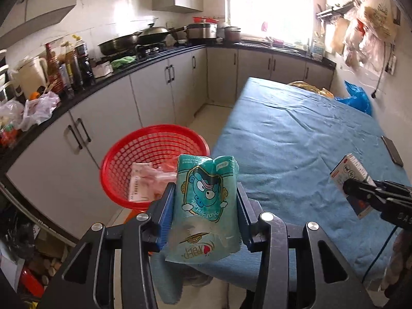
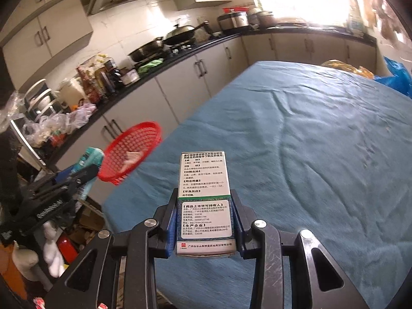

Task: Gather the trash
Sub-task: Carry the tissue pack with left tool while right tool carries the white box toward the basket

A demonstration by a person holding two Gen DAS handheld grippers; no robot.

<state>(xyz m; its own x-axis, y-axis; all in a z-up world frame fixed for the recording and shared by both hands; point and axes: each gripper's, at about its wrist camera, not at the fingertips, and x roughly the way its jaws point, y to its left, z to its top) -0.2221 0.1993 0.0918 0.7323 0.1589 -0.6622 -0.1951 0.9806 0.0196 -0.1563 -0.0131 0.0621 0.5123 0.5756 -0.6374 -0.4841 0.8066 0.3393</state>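
**Two pieces of trash held above the blue table**

Item 1: my left gripper [image 1: 204, 193]. Its jaws are clamped on a teal snack pouch [image 1: 206, 206] with a cartoon face. The pouch stands upright between my two blue pads, its top poking past the fingertips, its bottom hanging below them. It is lifted clear of the blue tablecloth [image 1: 296, 141].

Item 2: my right gripper [image 2: 204, 206]. Its jaws are closed on a white and green medicine box [image 2: 204, 195] printed with text. The box lies lengthwise between the pads, its far end reaching well beyond my fingertips. It is held over the near left part of the table.

Item 3: red basket [image 1: 154, 164]. It sits just left of the table's near left corner, directly beyond the pouch in the left view. Pink and white wrappers [image 1: 144, 180] lie inside it.

Item 4: dark phone [image 1: 392, 150], flat on the cloth near the right edge.

Item 5: kitchen counter [image 1: 123, 73] along the left wall, crowded with bottles, pans and bags.
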